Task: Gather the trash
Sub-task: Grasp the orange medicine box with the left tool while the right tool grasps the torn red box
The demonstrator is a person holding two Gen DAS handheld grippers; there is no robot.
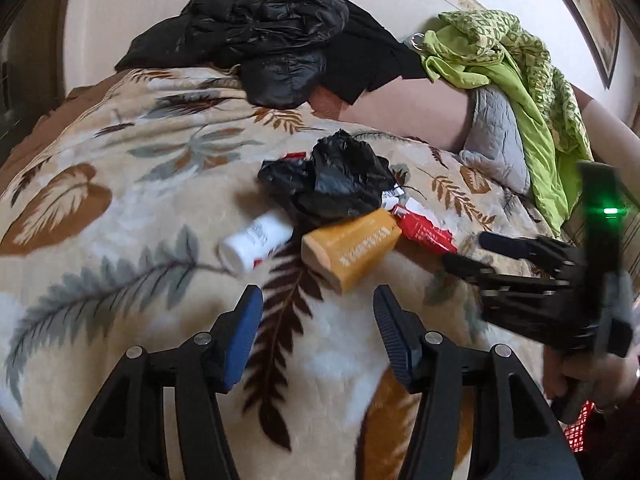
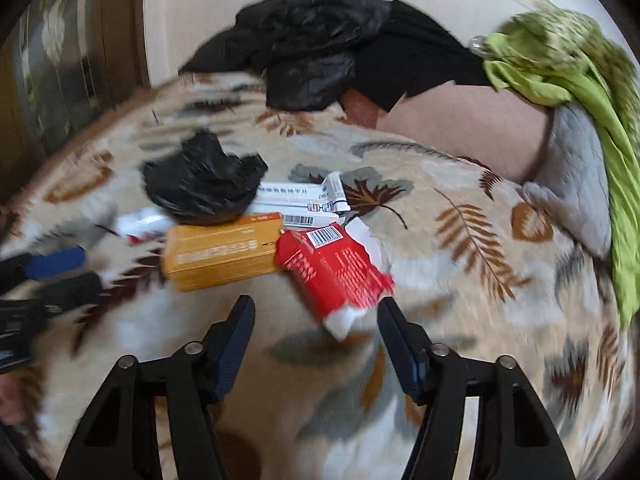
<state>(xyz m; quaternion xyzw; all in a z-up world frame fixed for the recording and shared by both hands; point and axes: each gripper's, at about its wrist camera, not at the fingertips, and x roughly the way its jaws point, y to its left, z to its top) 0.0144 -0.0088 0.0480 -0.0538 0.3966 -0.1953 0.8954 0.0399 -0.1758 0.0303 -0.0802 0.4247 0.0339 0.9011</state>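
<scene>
Trash lies on a leaf-patterned blanket (image 1: 120,208): a crumpled black plastic bag (image 1: 332,178), a white bottle (image 1: 256,244), an orange box (image 1: 352,246) and a torn red box (image 1: 424,232). My left gripper (image 1: 318,300) is open and empty, just short of the orange box. My right gripper (image 2: 316,312) is open and empty, with the red box (image 2: 332,268) between its fingertips' line. The orange box (image 2: 224,250), the black bag (image 2: 200,184), a white carton (image 2: 296,200) and the white bottle (image 2: 144,224) lie beyond. The right gripper (image 1: 476,252) shows in the left wrist view, the left gripper (image 2: 68,272) in the right wrist view.
A black jacket (image 1: 272,44) is heaped at the far side of the bed. A green garment (image 1: 516,80) drapes over a grey quilted pillow (image 1: 496,140) on the right. A pale wall stands behind. A brown door frame (image 2: 112,20) is at the left.
</scene>
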